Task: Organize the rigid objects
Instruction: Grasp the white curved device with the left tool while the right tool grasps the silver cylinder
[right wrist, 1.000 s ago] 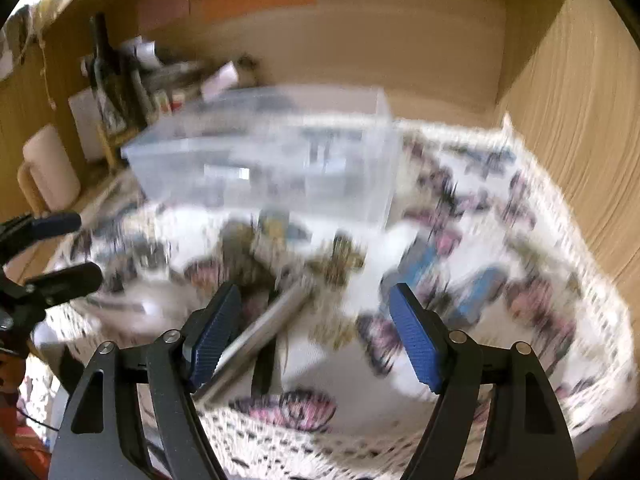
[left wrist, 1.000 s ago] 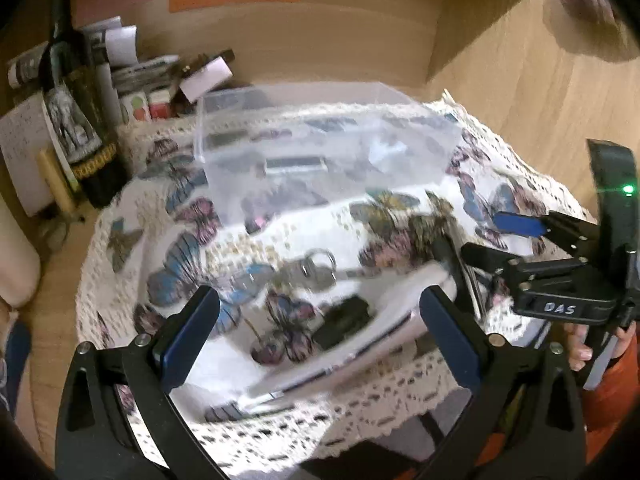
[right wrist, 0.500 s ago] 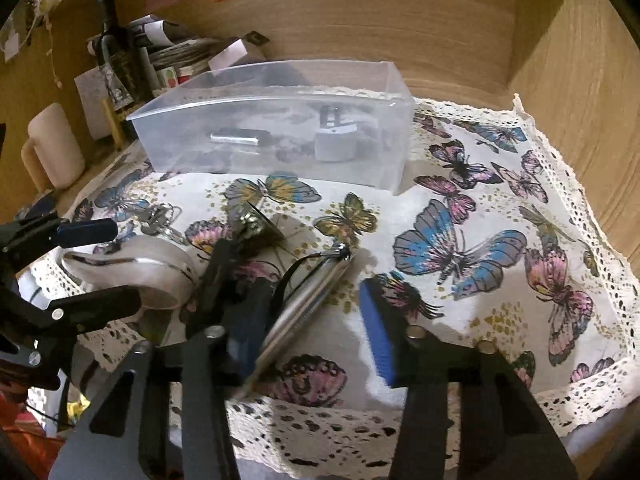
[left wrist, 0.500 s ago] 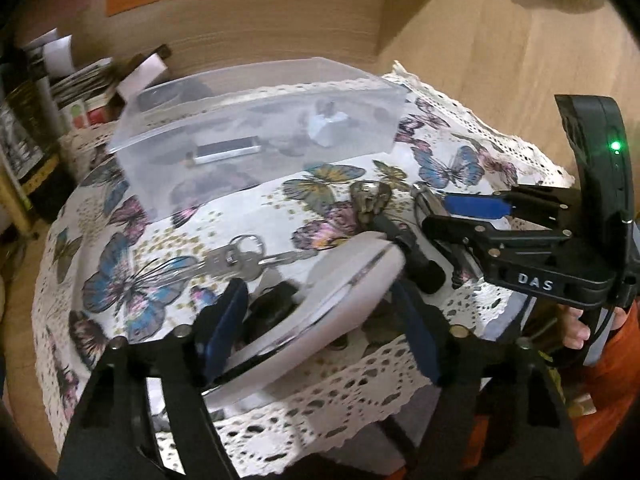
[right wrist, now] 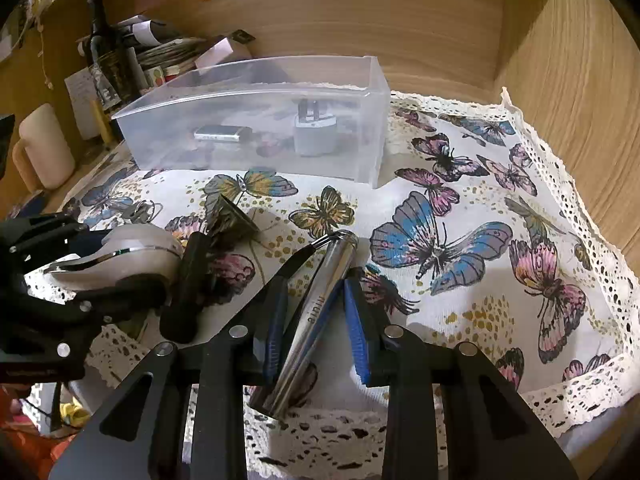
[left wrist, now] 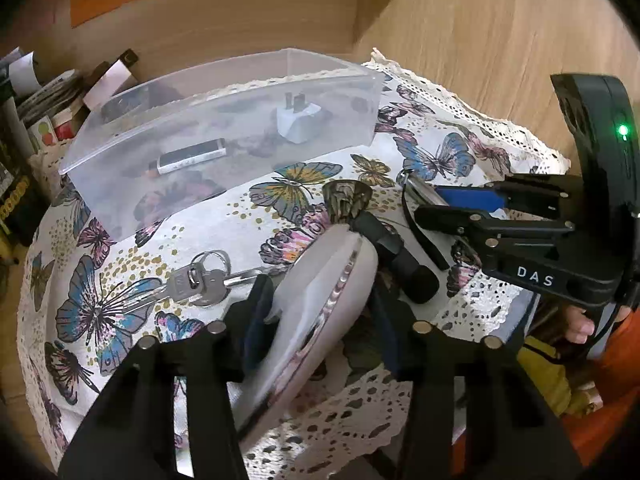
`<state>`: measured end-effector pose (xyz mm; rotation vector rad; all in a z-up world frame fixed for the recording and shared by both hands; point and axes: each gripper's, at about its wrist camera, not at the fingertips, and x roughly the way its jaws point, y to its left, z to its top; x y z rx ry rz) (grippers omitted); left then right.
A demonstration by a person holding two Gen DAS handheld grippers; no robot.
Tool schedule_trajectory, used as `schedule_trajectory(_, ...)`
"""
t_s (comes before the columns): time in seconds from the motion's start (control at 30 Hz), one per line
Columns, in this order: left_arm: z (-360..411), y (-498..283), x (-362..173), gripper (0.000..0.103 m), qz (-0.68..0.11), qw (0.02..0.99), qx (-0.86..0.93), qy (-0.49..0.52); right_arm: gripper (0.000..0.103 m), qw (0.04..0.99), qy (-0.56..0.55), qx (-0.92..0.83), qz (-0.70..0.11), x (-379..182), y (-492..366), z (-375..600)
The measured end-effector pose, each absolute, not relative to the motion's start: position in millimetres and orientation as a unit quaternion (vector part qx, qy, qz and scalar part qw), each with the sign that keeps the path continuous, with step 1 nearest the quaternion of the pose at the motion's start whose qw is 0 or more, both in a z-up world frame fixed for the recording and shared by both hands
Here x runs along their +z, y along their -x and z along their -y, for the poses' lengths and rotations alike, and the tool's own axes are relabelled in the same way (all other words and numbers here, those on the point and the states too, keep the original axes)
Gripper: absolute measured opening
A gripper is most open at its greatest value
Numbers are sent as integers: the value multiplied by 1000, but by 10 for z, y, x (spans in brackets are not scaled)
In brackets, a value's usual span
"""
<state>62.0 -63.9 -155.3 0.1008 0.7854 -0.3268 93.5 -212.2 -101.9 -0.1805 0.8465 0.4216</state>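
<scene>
My left gripper point(left wrist: 316, 320) is shut on a white oval compact mirror point(left wrist: 316, 312) with a chrome rim, near the table's front edge; it also shows in the right wrist view point(right wrist: 120, 248). My right gripper point(right wrist: 316, 320) is closed around a silver metal tube point(right wrist: 320, 312) with a black strap, lying on the cloth. A clear plastic box point(right wrist: 260, 128) at the back holds a white plug adapter point(right wrist: 314, 136) and a silver USB stick point(right wrist: 220, 134). A black-handled brush point(right wrist: 192, 280) lies between the grippers. Keys point(left wrist: 200, 276) lie to the left.
The table has a white butterfly cloth point(right wrist: 460, 240) with a lace edge. Wooden walls close the back and right. A dark bottle point(right wrist: 106, 60), papers and a cream mug point(right wrist: 44, 148) stand at the back left.
Both grippers have closed: the left one onto the compact mirror, the right one onto the silver tube. Both cameras have moved in closer to the table.
</scene>
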Motion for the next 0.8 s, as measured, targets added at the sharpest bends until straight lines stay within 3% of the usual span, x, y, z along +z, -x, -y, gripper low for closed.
schedule_trajectory(0.13,545,-638,-1502,40,-378,913,-149,-32,14,888,76,205,-404,-988,-963,2134)
schedule_trajectory(0.8,97,-507,-752,36,-272,959,-80,6,14,922,43,203,-328,-421,-1022,2270)
